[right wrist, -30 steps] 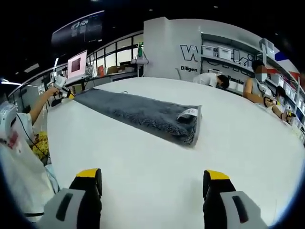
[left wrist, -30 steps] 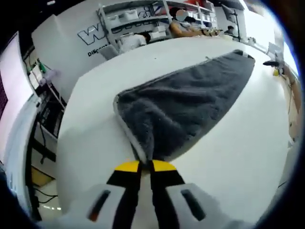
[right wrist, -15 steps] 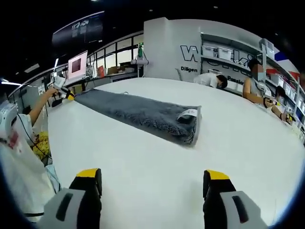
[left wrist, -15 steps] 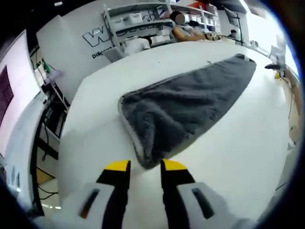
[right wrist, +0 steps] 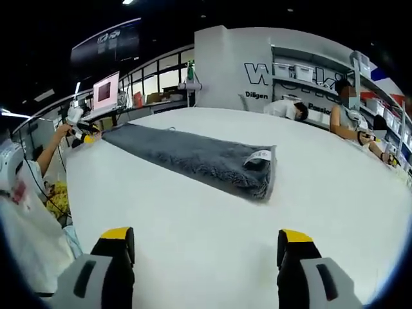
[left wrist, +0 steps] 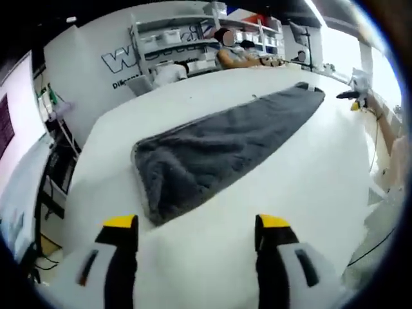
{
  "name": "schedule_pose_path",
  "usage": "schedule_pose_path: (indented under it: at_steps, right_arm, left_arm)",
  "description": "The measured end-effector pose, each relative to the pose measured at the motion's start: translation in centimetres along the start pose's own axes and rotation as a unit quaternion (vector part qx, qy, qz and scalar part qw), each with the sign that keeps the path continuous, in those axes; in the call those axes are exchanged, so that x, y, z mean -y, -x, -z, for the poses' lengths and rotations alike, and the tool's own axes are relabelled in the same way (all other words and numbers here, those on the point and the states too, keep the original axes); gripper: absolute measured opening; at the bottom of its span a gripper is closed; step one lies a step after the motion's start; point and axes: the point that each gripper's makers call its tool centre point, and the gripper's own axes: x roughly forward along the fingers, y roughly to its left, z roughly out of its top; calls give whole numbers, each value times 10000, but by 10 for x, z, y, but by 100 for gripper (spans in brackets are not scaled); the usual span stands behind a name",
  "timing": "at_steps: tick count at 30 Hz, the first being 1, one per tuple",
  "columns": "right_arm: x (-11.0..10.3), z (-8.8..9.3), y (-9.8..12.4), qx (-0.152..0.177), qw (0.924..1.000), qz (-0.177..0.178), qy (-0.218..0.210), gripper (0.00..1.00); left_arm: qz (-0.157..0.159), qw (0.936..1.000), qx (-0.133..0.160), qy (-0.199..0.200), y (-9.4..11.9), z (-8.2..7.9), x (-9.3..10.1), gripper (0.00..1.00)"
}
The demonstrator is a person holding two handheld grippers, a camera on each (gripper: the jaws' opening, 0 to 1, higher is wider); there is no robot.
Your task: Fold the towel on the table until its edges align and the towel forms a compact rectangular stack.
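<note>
A dark grey towel (left wrist: pixel 219 145) lies folded into a long narrow strip on the white table (left wrist: pixel 309 187). In the left gripper view its near short end sits just beyond my left gripper (left wrist: pixel 196 224), which is open with nothing between its jaws. In the right gripper view the towel (right wrist: pixel 193 154) runs from the far left to the middle, and a white label (right wrist: pixel 259 156) lies on its near end. My right gripper (right wrist: pixel 206 235) is open, well short of that end, over bare table. A hand holds the left gripper (right wrist: pixel 78 131) at the towel's far end.
Shelves with white bins (right wrist: pixel 302 69) and seated people (right wrist: pixel 344 116) stand beyond the table's far edge. A monitor (right wrist: pixel 105 91) sits at the back left. A person's white sleeve (right wrist: pixel 26 225) is at the left. The right gripper (left wrist: pixel 355 100) hovers by the towel's far end.
My left gripper was shut on the towel's near end; it has let go, opened wide and drawn back a little. The right gripper has stayed open.
</note>
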Motion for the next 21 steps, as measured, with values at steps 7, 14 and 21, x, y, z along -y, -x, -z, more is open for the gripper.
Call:
schedule_pose_path:
  at_steps: [7,14,21]
  right_arm:
    - [-1,5,1,11,10000,-30,-39,96]
    - [-1,10,1,-2,10000,-35,-75,96]
    - [-3,12,-1,2,9999,-64,-96,95]
  left_arm:
    - [230,9952,483,815,-1,-10,13,96]
    - [569,9886,727,1187,4,-17,27,99]
    - [534,9839,717,1547,-2,-14,24,99]
